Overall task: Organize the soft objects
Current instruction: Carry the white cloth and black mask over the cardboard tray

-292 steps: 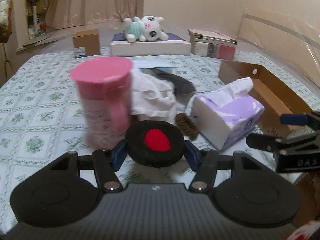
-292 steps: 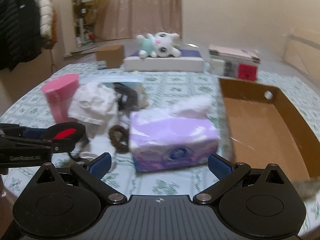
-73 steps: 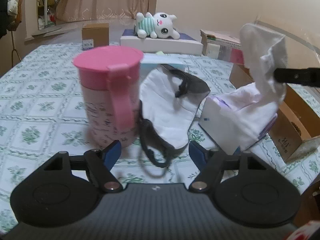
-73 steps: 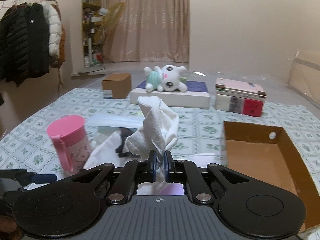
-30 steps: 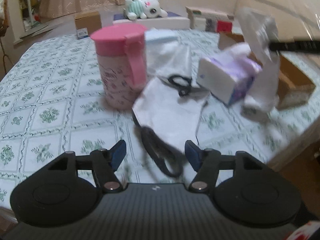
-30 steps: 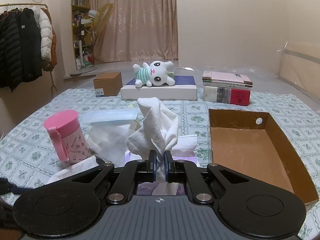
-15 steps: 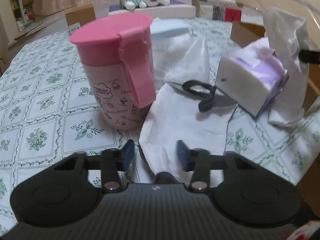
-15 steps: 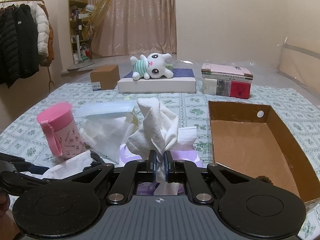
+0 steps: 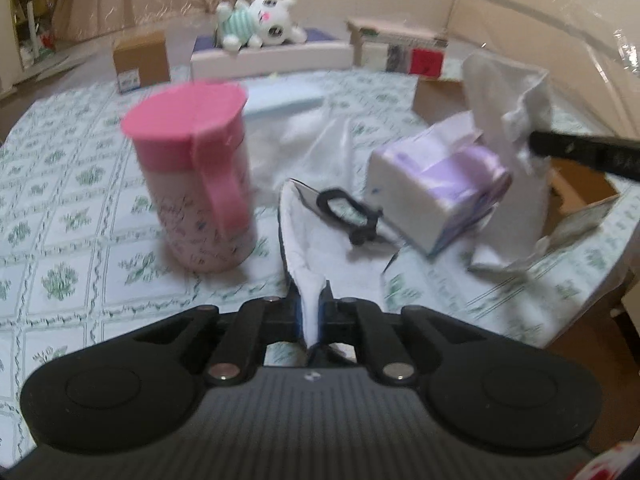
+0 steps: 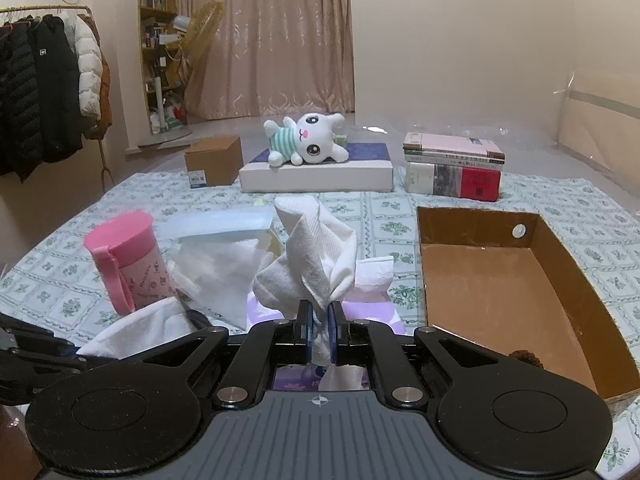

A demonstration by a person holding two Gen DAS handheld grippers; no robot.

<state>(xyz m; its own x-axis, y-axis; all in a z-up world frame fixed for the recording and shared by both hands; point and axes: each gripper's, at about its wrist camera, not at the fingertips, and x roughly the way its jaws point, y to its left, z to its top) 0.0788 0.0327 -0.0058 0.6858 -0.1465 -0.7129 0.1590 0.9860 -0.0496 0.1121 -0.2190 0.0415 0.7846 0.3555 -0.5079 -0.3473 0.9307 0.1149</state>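
My left gripper is shut on the edge of a white cloth mask with black straps, which trails forward over the table. My right gripper is shut on a bunched white cloth and holds it up above the purple tissue box. In the left wrist view the same cloth hangs from the right gripper's finger at the right. The open cardboard box stands to the right, with a small brown fuzzy thing in its near corner.
A pink lidded cup stands left of the mask. Crumpled clear plastic and a light blue pack lie behind it. Further back are a plush bunny on a flat white box, stacked books and a small carton.
My left gripper has closed on the mask's near edge; half a second ago its jaws stood open around it. The right gripper still holds the white cloth up, barely moved.
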